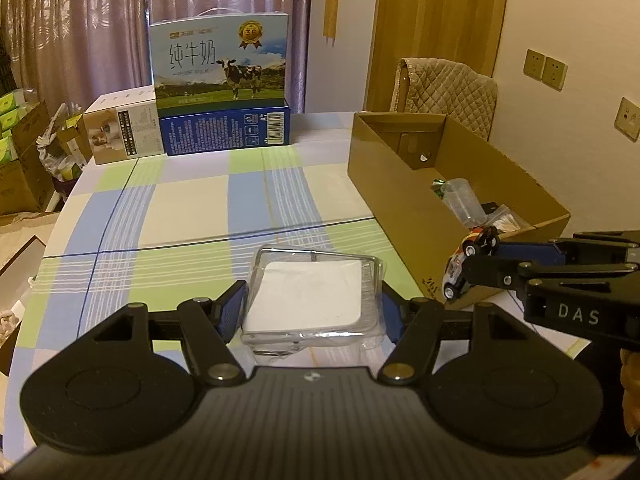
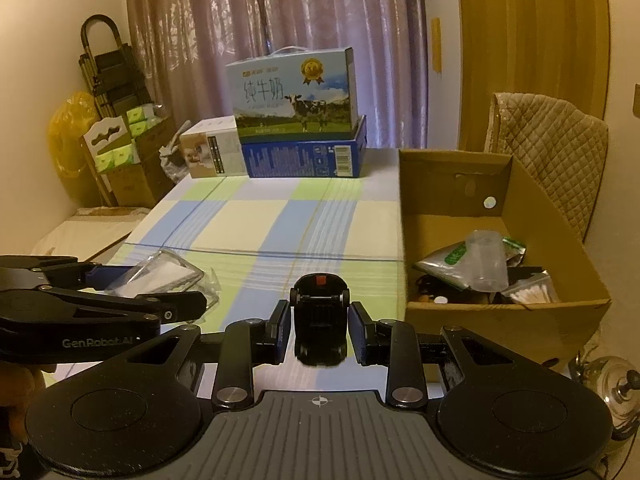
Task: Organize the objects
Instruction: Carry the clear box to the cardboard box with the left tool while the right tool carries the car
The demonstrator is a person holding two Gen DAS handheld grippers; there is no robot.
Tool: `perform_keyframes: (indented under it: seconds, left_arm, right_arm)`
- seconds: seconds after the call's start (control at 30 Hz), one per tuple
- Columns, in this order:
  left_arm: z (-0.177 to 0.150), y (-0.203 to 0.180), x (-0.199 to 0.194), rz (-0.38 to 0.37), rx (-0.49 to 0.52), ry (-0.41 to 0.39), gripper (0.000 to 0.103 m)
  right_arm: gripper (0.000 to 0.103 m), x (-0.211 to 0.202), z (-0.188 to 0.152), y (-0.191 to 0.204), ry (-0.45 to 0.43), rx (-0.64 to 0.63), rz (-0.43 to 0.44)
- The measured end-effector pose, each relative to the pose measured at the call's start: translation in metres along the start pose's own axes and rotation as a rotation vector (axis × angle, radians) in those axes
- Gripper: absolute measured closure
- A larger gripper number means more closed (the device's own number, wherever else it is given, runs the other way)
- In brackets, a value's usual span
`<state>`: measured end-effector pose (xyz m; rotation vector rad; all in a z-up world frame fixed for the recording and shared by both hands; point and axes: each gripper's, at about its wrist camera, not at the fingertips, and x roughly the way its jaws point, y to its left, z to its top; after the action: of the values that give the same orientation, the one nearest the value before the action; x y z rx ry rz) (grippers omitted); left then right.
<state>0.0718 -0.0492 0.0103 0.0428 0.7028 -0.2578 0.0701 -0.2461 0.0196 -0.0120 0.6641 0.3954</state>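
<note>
We held two things above the checked blue, green and cream tablecloth (image 1: 192,200). Our left gripper (image 1: 312,304) had its jaws set fairly wide, pressed on the side edges of a clear, square plastic case with a white card inside (image 1: 310,296). Our right gripper (image 2: 318,326) had its jaws narrow, clamped on the flanks of a small toy car with black wheels (image 2: 319,316), its underside turned towards the camera. Right of both stood an open brown cardboard box (image 2: 560,240), already holding a clear plastic cup (image 2: 486,260) and small packets. We judged the case light, stiff and slippery, best gripped by its rigid edges; the car seemed light and hard, best pinched across its body, clear of the wheels.
</note>
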Motion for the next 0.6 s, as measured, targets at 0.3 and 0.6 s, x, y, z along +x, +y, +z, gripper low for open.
perform_keyframes:
  seconds: [0.3,0.6]
  left_arm:
    - [0.015,-0.025,-0.001,-0.047,0.01,-0.002,0.041]
    - [0.042,-0.066,0.007,-0.113,0.035,-0.016,0.041]
  right_arm:
    - [0.075,-0.028,0.012,-0.025,-0.032,0.016,-0.037]
    - [0.075,-0.049,0.032,-0.065,-0.067,0.019,-0.105]
